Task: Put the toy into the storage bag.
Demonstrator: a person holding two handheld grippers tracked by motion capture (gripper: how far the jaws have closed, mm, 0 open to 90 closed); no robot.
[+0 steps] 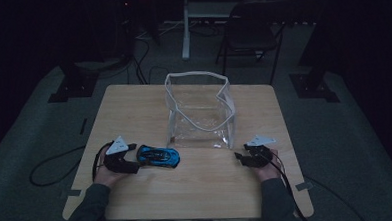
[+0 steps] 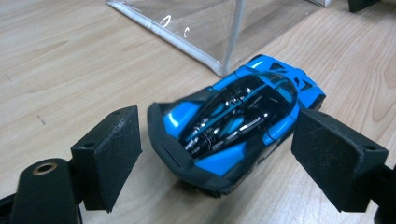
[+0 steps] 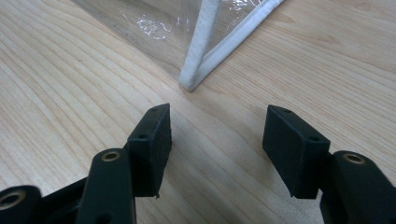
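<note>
The toy car (image 2: 236, 128), blue with a black roof and black trim, sits between the jaws of the left hand-held gripper (image 2: 217, 156), on the wooden counter (image 2: 60, 70). In the left gripper view those jaws stand wide apart, one pad on each side of the car's near end, with a sliver of bare wood showing between each pad and the car's body; the left hand-held gripper is released, its pads not pressing on the car. The car points away from the gripper, its far end close to the bottom corner of the clear bag (image 2: 219, 28).

In the high view the left hand-held gripper (image 1: 131, 161) lies low at the near left of the counter (image 1: 133, 100), held in the person's left hand (image 1: 108, 172), and the toy car (image 1: 158, 156) lies flat on the wood just to its right, in front of the bag's near left corner.

The right hand-held gripper (image 3: 217, 149) is also released: its jaws stand apart over bare wood with nothing between them, and the white-edged corner of the clear bag (image 3: 201, 56) lies a little beyond them. In the high view the right hand-held gripper (image 1: 242, 157) rests at the near right of the counter, just beside the bag's near right corner, well apart from the car. The clear bag (image 1: 199, 108) stands upright and open-topped in the middle of the counter.
</note>
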